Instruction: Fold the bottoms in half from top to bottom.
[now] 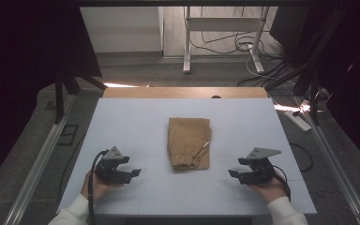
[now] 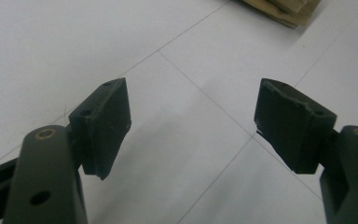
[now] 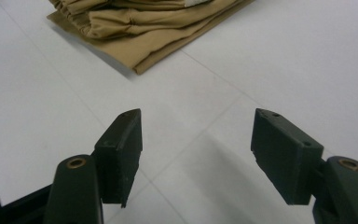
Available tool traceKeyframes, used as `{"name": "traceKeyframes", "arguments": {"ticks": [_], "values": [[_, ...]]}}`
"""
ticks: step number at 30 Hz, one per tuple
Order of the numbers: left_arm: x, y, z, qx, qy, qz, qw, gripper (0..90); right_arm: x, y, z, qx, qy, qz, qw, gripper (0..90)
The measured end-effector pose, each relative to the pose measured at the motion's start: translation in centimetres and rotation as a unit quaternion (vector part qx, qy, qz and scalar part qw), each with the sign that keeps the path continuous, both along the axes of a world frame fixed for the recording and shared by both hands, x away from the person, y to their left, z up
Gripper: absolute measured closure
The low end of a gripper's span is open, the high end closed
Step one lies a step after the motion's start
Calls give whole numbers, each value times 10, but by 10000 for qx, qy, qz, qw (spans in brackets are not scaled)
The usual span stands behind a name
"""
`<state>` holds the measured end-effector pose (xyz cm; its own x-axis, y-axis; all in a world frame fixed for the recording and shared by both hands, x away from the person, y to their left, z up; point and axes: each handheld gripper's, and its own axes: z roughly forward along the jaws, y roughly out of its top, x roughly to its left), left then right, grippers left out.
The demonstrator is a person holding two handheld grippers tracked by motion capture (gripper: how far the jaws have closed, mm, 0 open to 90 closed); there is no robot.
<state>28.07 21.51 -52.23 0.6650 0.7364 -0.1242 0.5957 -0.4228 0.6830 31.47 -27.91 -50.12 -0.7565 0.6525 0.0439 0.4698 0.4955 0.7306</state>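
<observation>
Tan cloth [image 1: 189, 143] folded, rectangular, soft gathers; left claw [image 1: 132, 173], right claw [image 1: 235, 174] wide apart, empty.

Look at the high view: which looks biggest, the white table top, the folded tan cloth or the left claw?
1. White table top, by far the largest.
2. Folded tan cloth.
3. Left claw, open and holding nothing; it looks a good deal smaller than the cloth.
</observation>
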Motion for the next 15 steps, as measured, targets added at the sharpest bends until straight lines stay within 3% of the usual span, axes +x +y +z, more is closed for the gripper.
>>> {"name": "traceKeyframes", "arguments": {"ticks": [6, 15], "values": [[-2, -1, 0, 10, -4, 5, 10000, 261, -4, -9, -1, 65, 40, -44, 10000, 343], [-1, -2, -1, 5, -9, 8, 10000, 259, -4, -8, -1, 60, -11, 20, 10000, 340]]}}
